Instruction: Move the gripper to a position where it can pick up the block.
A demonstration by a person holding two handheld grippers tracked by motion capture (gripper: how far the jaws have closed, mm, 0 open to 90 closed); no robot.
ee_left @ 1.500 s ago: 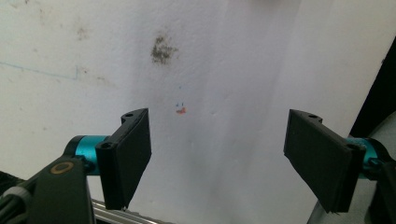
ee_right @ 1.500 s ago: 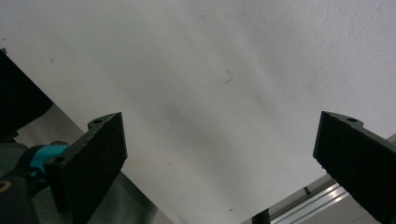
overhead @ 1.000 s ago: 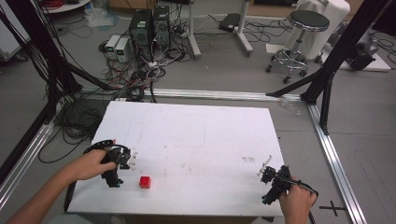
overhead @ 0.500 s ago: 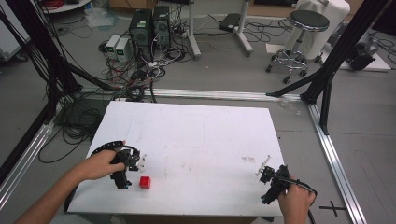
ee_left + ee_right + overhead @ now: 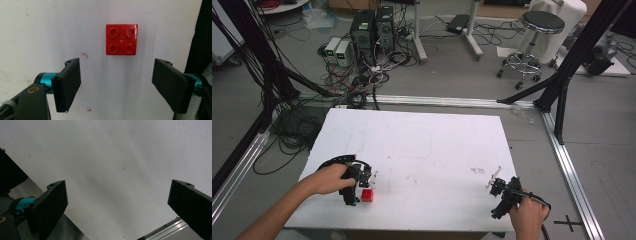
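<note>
left hand-held gripper (image 5: 116, 82) spread wide, flat matte pads, glossy red four-stud brick (image 5: 121, 39) (square) ahead

I find the brick (image 5: 367, 195) lying on the table (image 5: 422, 150) near its front left corner. My left gripper (image 5: 357, 187) sits just beside it, on its left, with the brick ahead of the parted jaws. My right gripper (image 5: 501, 196) rests at the front right corner, well apart from both.
</note>
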